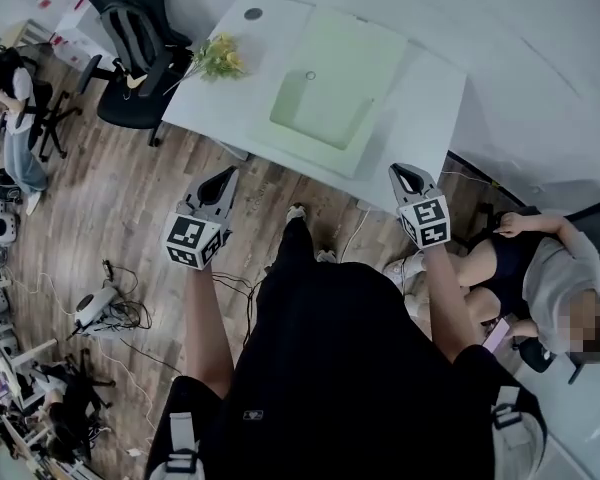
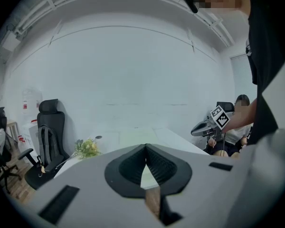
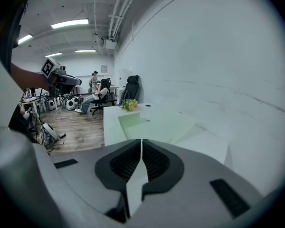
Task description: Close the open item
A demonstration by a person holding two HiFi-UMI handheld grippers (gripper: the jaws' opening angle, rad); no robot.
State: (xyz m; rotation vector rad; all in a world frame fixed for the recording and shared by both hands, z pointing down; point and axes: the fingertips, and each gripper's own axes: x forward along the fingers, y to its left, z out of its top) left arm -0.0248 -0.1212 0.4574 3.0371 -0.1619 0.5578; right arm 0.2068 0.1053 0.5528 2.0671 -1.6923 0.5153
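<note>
2 tools, both jaws pressed together, nothing btwn: L tool [image 1: 218,184] & R tool [image 1: 411,179], on near side of table [image 1: 432,108]. 1 pale-green box [image 1: 340,78] lies open mid-table, 1 flower bunch [image 1: 218,58] at table's left end. Ceiling lamps [image 3: 70,23] show only in R gripper view.

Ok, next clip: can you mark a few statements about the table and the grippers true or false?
1. The left gripper and right gripper are both shut and hold nothing. True.
2. The green item lies on the white table. True.
3. The flowers sit inside the green item. False: they lie at the table's corner, apart from it.
4. The left gripper touches the table. False: it is in the air over the wood floor, short of the table's edge.
5. Someone sits on the chair beside the flowers. False: no one is on it.
</note>
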